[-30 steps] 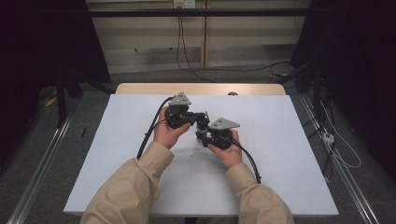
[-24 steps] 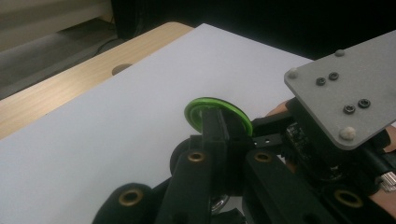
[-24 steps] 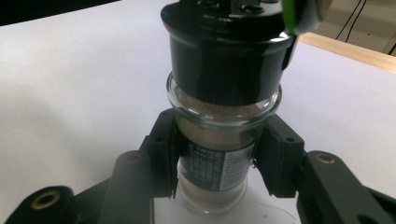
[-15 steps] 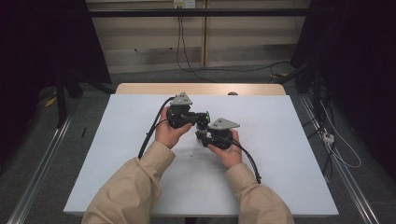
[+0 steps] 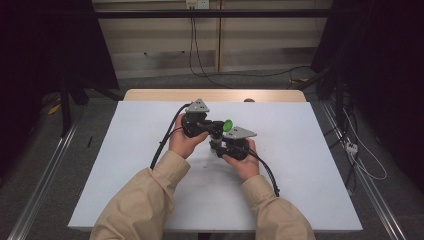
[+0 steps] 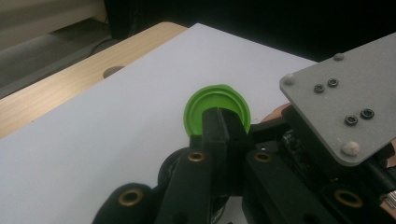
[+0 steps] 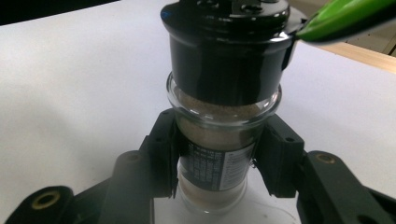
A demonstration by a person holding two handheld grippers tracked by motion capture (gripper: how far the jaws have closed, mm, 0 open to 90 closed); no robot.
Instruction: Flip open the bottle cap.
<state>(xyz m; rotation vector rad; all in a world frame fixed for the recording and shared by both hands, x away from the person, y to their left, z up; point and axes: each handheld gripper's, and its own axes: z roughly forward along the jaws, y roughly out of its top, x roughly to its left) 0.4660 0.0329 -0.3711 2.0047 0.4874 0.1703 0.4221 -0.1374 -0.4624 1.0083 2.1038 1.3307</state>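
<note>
Since the earlier frame a green cap has come into sight at the tip of the left gripper; before, no green showed there. In the left gripper view the jaws are clenched on the cap's rim, holding it tilted above the white counter. The right gripper has its jaws clamped on the neck of a glass jar of pale powder with a black top, upright near the counter's middle, closer to the far edge. The cap sits just beside the jar's top, perhaps hinged to it; the blur hides the join.
</note>
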